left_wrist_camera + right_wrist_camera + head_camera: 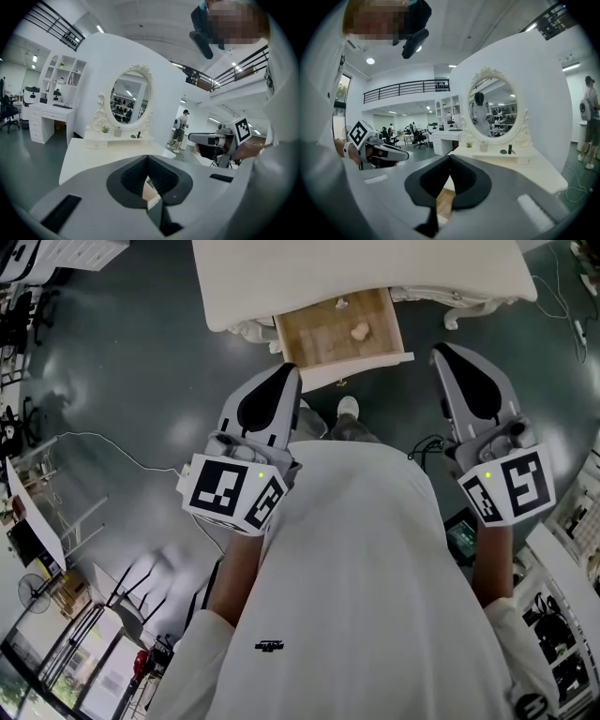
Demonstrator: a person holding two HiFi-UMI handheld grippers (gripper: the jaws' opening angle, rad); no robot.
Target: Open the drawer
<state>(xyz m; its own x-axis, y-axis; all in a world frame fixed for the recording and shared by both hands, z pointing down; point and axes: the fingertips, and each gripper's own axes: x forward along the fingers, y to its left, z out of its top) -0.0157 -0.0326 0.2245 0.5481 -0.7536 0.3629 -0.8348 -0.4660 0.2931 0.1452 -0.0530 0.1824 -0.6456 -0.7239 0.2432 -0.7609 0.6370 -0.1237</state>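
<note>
A white dressing table (375, 268) stands ahead of me, and its drawer (323, 338) is pulled out, showing a bare wooden bottom. A small pale object (359, 332) lies inside it. My left gripper (289, 371) hangs just in front of the drawer's white front panel (361, 368), near its left end, jaws shut and empty. My right gripper (439, 352) is off the drawer's right corner, also shut with nothing in it. In the left gripper view the closed tips of the left gripper (148, 157) point over the tabletop; through the right gripper (450, 157) a strip of drawer wood (443, 201) shows.
An oval mirror (131, 101) with small items at its foot stands at the table's back. A white cable (103, 442) runs over the grey floor at left. The person's shoe (347, 409) is below the drawer. Shelving and chairs line the left edge.
</note>
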